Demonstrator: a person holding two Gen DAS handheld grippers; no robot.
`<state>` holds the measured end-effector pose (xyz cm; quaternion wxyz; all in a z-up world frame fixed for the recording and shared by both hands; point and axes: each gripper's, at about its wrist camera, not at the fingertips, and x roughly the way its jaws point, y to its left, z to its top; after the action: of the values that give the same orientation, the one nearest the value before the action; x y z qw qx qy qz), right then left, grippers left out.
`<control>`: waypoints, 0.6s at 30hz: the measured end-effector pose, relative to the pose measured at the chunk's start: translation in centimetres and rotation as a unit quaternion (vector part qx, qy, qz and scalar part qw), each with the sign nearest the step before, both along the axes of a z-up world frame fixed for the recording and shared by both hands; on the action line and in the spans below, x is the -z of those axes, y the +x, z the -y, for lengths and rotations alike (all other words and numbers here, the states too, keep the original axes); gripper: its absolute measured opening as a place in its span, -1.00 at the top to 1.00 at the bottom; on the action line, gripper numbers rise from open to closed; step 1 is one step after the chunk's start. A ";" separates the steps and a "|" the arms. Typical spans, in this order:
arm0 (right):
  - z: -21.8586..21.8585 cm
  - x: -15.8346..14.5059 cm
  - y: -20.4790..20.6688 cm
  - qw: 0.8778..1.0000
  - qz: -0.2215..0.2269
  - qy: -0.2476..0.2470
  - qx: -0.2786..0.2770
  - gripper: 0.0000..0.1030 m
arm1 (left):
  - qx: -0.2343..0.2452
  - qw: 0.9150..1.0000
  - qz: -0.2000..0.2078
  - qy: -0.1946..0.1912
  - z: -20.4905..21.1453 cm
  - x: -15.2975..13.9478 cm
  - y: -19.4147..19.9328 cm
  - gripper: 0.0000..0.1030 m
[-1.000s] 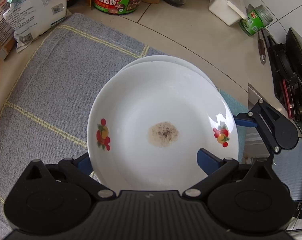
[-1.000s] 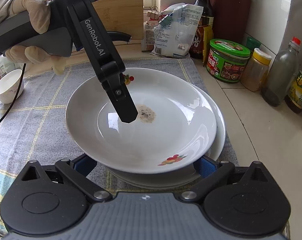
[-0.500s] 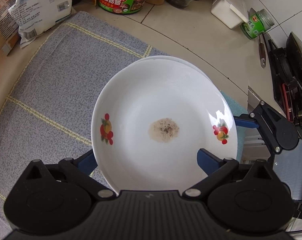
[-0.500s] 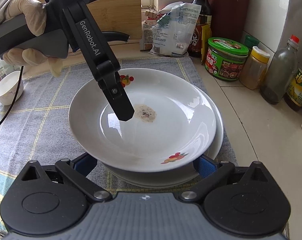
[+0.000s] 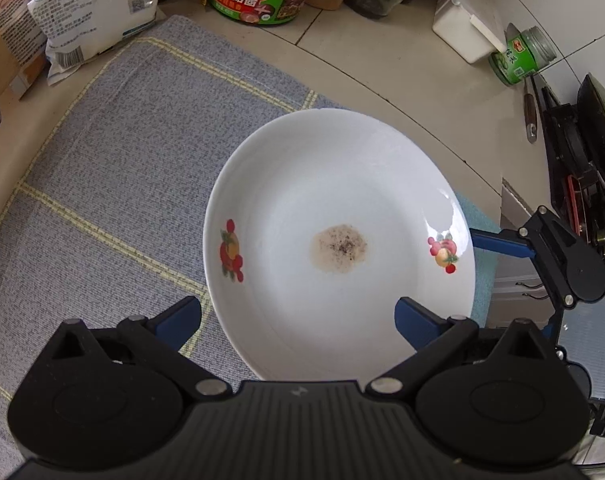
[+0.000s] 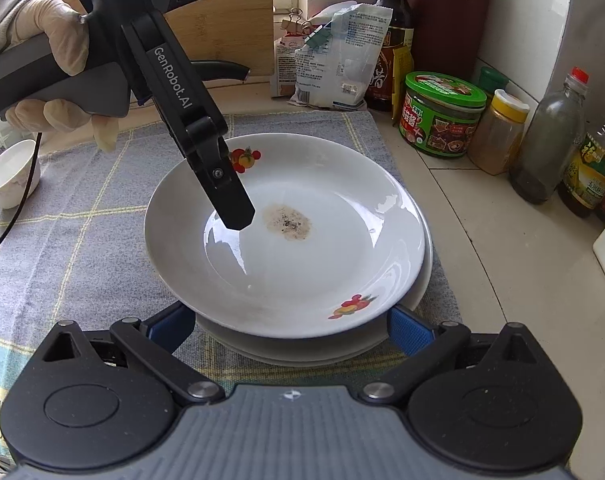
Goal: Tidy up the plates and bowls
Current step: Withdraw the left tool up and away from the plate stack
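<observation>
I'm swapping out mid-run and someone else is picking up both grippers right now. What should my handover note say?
Left gripper: jaws wide open astride the fruit-print plate, one finger over its inside, the other outside its rim. Whether they touch it is unclear.
Right gripper: jaws open either side of the stack's near edge, holding nothing.
The fruit-print plate lies on the lower plate, on the cloth. Its left side looks slightly raised.
The small white bowl stands apart at the cloth's left edge.
Done: plates stacked, or nearly.
Left: check the top plate is seated, back the left gripper out, then probably place the bowl.
</observation>
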<state>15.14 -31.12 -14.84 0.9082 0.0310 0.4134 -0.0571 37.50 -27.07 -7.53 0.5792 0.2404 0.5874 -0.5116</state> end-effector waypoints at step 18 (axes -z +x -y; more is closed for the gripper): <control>-0.6 -0.4 -0.9 1.000 0.013 -0.014 -0.025 -1.00 | -0.003 0.988 0.115 -0.101 -2.6 -1.4 -2.8 -0.98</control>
<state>14.22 -30.53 -14.48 0.9149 0.0091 0.4015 -0.0401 34.70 -24.51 -6.12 0.6658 0.2366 0.4627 -0.5354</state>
